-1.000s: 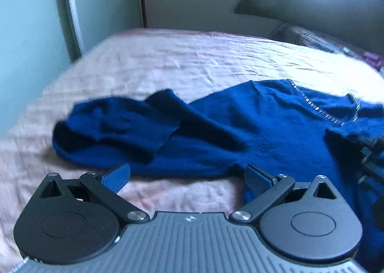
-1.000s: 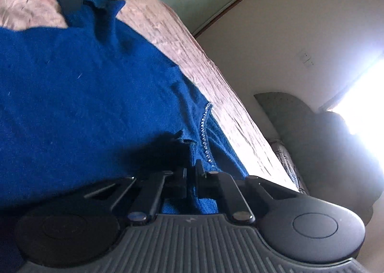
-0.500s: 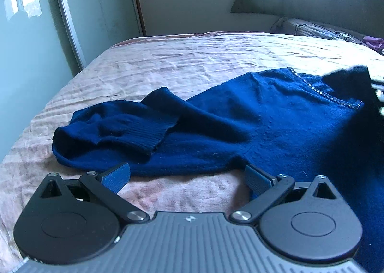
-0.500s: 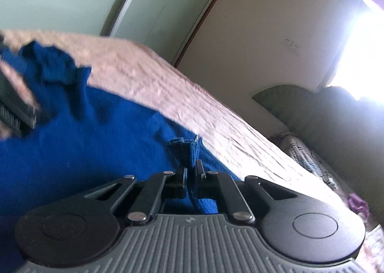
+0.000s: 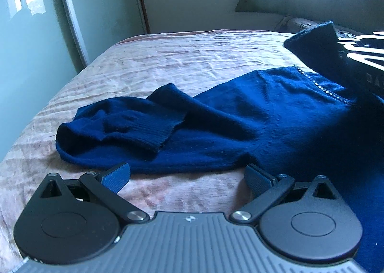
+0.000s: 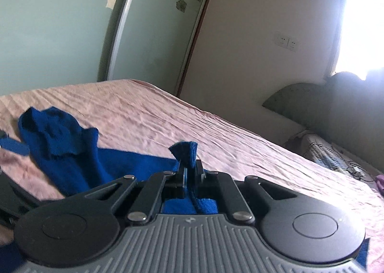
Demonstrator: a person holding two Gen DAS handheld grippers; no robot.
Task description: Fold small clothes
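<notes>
Knit blue sweater [image 5: 240, 119], ribbed cuff, rumpled pink bedspread [image 5: 182, 57], right gripper [image 6: 189, 167] pinching

Blue sweater [image 5: 240, 129] runs off left-wrist view's right edge; far sleeve unseen. Right gripper [image 6: 189, 172] body hides cloth beneath. Items by headboard [image 6: 336, 160] too small to identify.

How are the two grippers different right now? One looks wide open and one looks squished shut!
The left gripper stands wide open with nothing between its blue pads; the right gripper is shut on a pinch of the blue sweater. The left gripper hovers above the pink bedspread at the sweater's near edge, touching no cloth; the right gripper holds its bit of sweater lifted off the bed. Both share the same black-and-grey build.
</notes>
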